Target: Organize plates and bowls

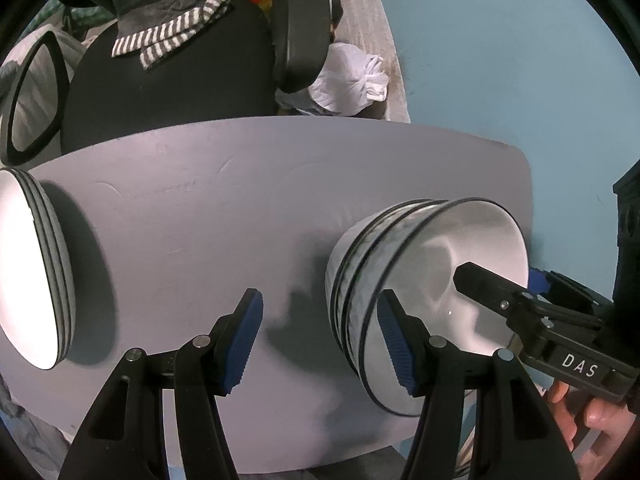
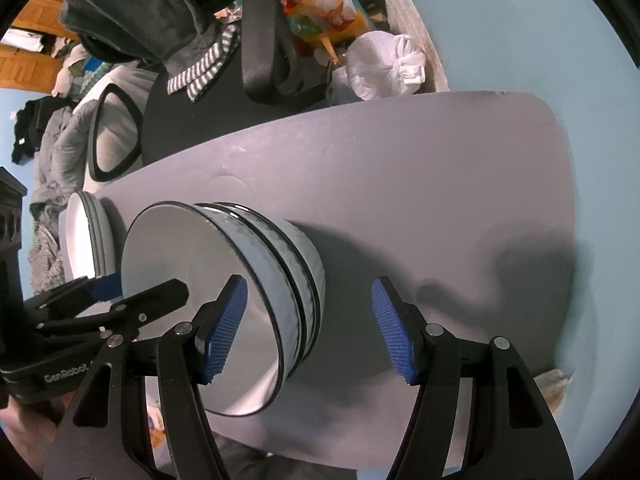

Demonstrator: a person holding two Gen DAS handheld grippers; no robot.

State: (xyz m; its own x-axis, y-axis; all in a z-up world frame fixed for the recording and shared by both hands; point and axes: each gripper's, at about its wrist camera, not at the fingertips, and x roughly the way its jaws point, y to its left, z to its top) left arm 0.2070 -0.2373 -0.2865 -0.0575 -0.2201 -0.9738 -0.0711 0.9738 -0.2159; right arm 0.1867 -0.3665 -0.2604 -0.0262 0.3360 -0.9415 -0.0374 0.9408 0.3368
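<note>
On grey table [image 1: 224, 208], w/ bowl stack [image 1: 360, 280] as landmark: three white bowls w/ thin dark rims, nested, sitting near table's right end in left wrist view. Plate stack [image 1: 36, 268], white w/ dark rims, sits well apart from bowls toward opposite end of table. Left gripper [image 1: 320, 344] is wide open, holding nothing; one blue pad [image 1: 394, 344] is just outside top bowl's rim, other pad over bare table on plate side of bowls. Right gripper [image 2: 308, 332] also wide open, nothing held; its pads straddle wall of top bowl, one inside, one outside over bare table. Black office chair [image 1: 160, 92] w/ striped cloth [image 1: 172, 36] stands behind table, beyond bowls; white plastic bag [image 1: 352, 80] beside it.
</note>
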